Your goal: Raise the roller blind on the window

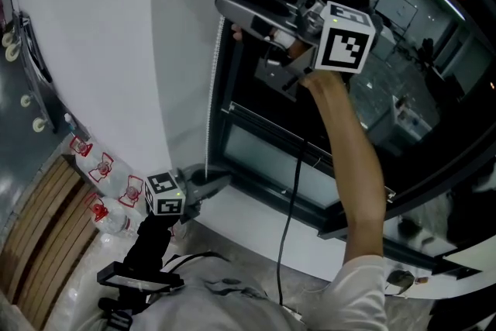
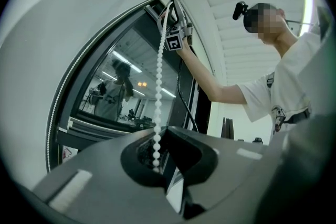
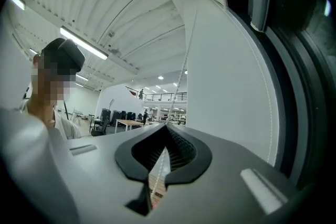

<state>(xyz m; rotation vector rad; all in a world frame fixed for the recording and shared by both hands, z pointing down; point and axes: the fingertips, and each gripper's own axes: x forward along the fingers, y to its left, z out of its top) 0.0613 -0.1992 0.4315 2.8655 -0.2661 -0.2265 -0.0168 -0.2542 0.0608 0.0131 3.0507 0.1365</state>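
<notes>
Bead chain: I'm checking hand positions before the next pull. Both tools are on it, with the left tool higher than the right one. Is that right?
Not quite. Both tools are on the bead chain, but the left tool is the lower one, down near the window sill. The right tool is held high above it. The head view shows this.

White bead chain (image 2: 158, 86) against the grey, black-lined left gripper (image 2: 160, 136). Above it, the grey right gripper (image 1: 232, 12) bears a cube (image 1: 345, 39) of black-and-white square markers. Beside both grippers, the roller blind (image 1: 101, 35) is plain white and the window frame (image 1: 225, 89) dark, perhaps black. Left of the left gripper, the bottles (image 1: 101, 165) have red labels.
</notes>
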